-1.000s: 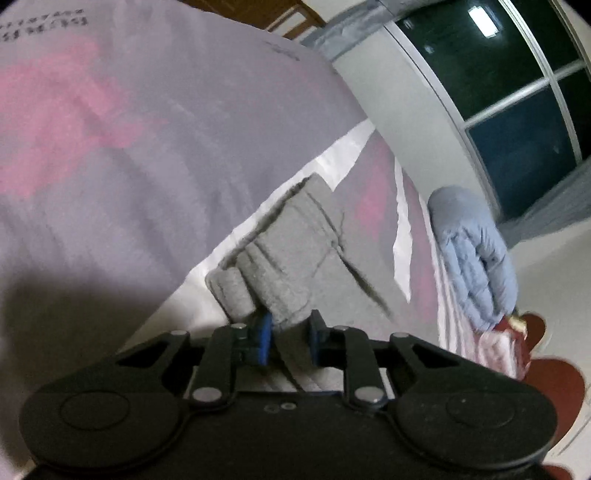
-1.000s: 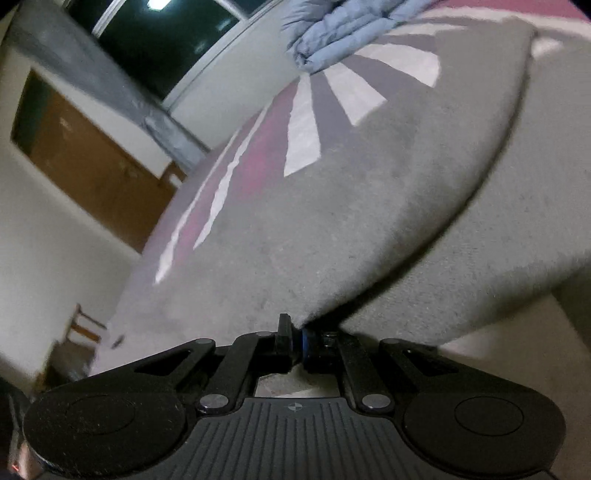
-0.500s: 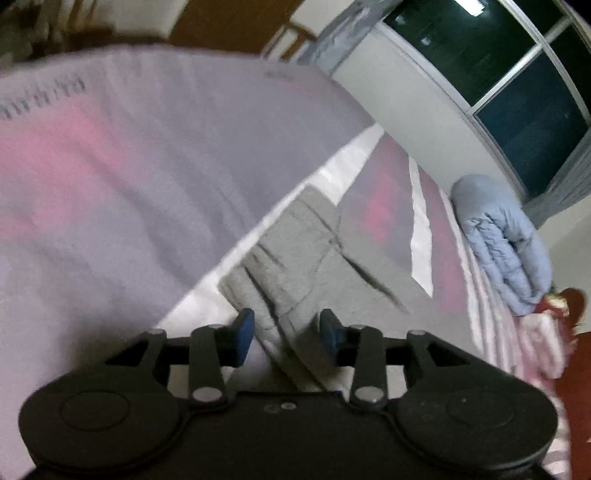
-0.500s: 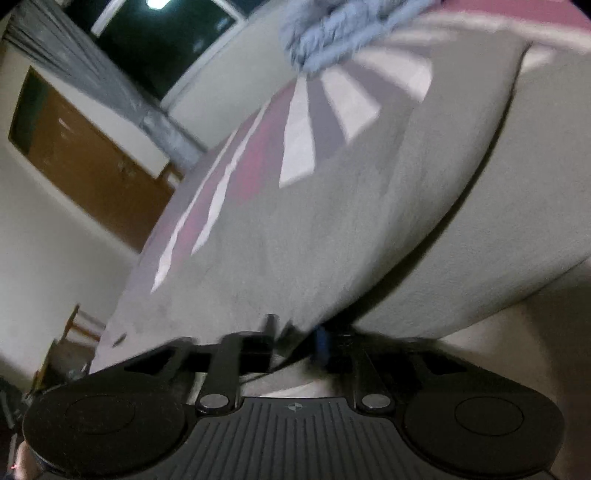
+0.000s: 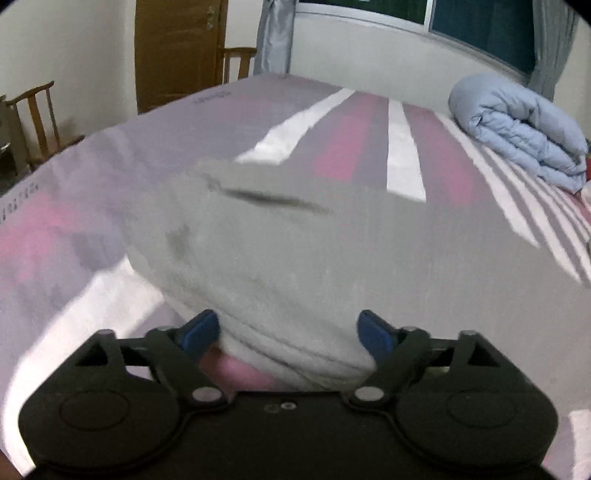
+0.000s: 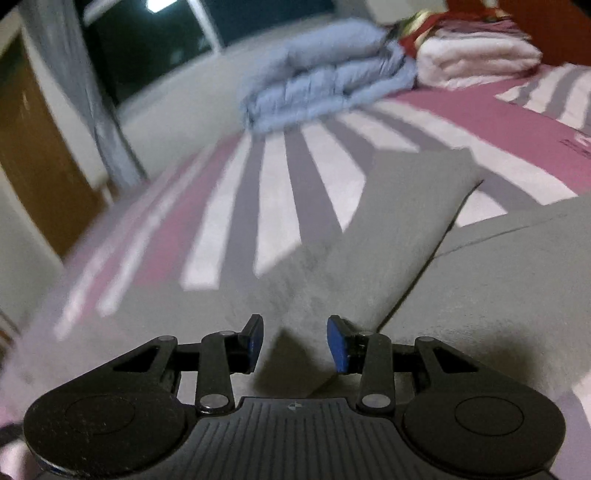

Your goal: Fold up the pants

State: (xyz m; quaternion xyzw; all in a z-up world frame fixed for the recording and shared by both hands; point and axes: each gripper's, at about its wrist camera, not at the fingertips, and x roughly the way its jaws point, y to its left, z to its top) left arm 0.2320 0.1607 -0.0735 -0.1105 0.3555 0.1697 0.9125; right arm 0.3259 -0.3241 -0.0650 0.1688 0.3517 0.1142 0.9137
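I am viewing the grey pants (image 5: 295, 254) lying doubled across frame centre on the striped bedsheet (image 5: 402, 155). My left gripper (image 5: 288, 334) and right gripper (image 6: 295, 343) are gaping wide, gripping nothing. One fold appears done; I judge further folding is remaining.

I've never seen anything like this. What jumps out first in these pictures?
The grey pants fill the middle of both views, lying on a bed striped pink, white and grey. At the bottom of each view black tongs with blue tips stand open, the left tongs on either side of a thick fold of the pants, the right tongs at a corner of them. A rolled pale-blue quilt sits at the far edge under a dark window.
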